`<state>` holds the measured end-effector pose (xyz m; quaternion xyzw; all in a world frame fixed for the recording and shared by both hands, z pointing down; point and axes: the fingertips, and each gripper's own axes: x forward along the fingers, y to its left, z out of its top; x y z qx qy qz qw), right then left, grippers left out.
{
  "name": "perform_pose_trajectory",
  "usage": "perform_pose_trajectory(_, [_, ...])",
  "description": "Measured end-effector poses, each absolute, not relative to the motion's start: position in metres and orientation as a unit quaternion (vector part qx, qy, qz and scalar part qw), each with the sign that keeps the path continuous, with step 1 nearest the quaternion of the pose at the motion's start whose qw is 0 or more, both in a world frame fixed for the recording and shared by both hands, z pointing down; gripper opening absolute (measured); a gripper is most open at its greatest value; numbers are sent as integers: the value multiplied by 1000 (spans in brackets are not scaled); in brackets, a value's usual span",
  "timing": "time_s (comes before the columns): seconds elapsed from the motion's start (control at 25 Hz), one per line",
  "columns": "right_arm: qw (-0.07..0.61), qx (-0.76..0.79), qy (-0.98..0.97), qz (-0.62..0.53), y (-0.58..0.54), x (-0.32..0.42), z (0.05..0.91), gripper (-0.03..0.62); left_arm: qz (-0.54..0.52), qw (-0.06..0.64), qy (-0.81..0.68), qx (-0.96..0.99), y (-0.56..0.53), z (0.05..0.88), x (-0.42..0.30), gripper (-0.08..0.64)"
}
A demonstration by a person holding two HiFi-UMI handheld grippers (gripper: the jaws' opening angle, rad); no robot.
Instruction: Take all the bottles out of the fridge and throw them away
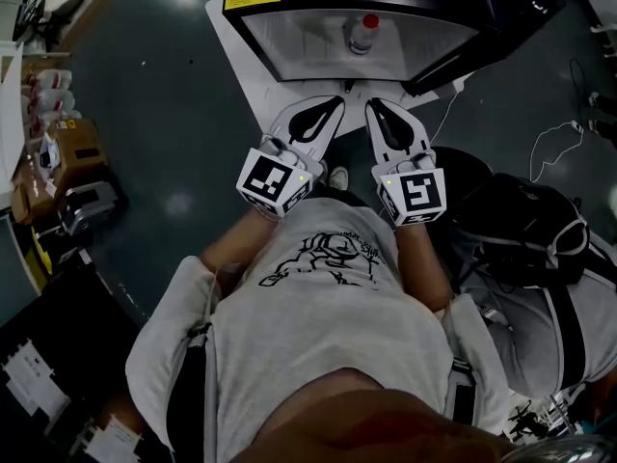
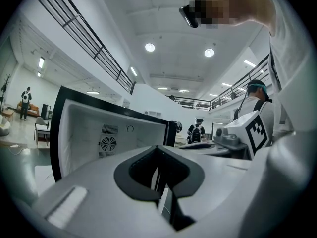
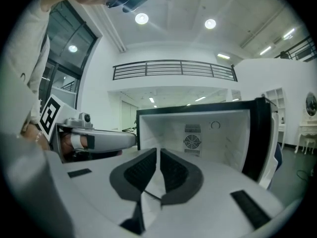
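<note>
Grey shirt [image 1: 318,307]; beyond, a pale red-capped bottle [image 1: 362,35] upright in the fridge [image 1: 299,46].

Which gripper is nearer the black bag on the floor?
Right. The right gripper is just left of the black bag in the head view; the left gripper lies beyond it, further left.

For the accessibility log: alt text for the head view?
Seen from above, a person points the left gripper and right gripper, jaws shut and empty, at an open fridge holding one red-capped bottle. A dark backpack lies at right.
</note>
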<state>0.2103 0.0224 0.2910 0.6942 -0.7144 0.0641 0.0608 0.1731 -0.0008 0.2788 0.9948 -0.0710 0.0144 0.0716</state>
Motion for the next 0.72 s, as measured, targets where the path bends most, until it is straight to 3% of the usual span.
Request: perform_pose_trajectory(0.72, [83,700,-706,66,-20,236,322,12,33,68,-70,995,-46,316,205,9])
